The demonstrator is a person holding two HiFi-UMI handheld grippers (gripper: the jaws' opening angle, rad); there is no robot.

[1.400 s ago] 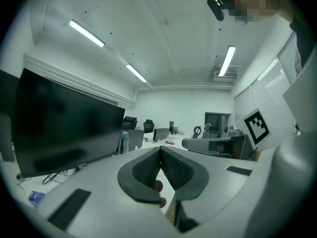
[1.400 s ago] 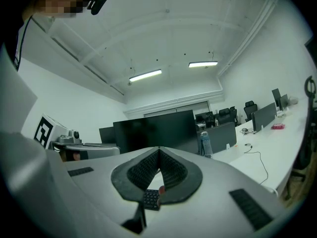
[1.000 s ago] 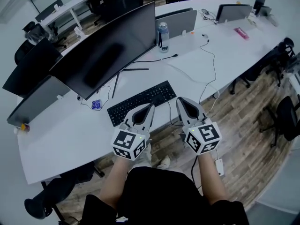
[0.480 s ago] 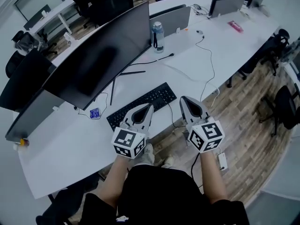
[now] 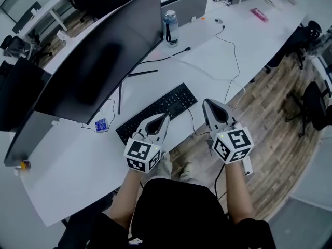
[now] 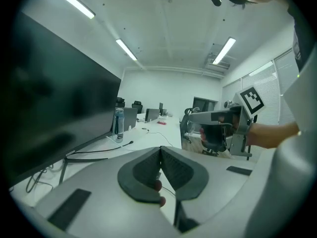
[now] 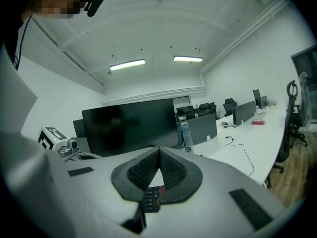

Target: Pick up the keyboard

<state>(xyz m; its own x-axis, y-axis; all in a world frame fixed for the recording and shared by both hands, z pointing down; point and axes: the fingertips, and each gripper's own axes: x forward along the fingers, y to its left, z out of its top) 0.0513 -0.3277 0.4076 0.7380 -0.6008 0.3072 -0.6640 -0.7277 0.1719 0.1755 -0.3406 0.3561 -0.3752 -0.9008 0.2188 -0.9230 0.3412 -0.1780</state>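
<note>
Black keyboard [image 5: 158, 110] is lying flat on the white worktop [image 5: 223, 61], close to its near edge, with its long axis running slantwise from near left to far right. Left hand-held gripper [image 5: 165, 119] is pointing at the keyboard's near long edge, its tip overlapping that edge around mid-length; contact is not resolvable. Right hand-held gripper [image 5: 207, 104] is sitting just beside the right short end, off the keys. Both are showing jaws pressed together, pinching nothing. Judgement: the left one is nearer, and both will be needing to spread before gripping along that axis.
</note>
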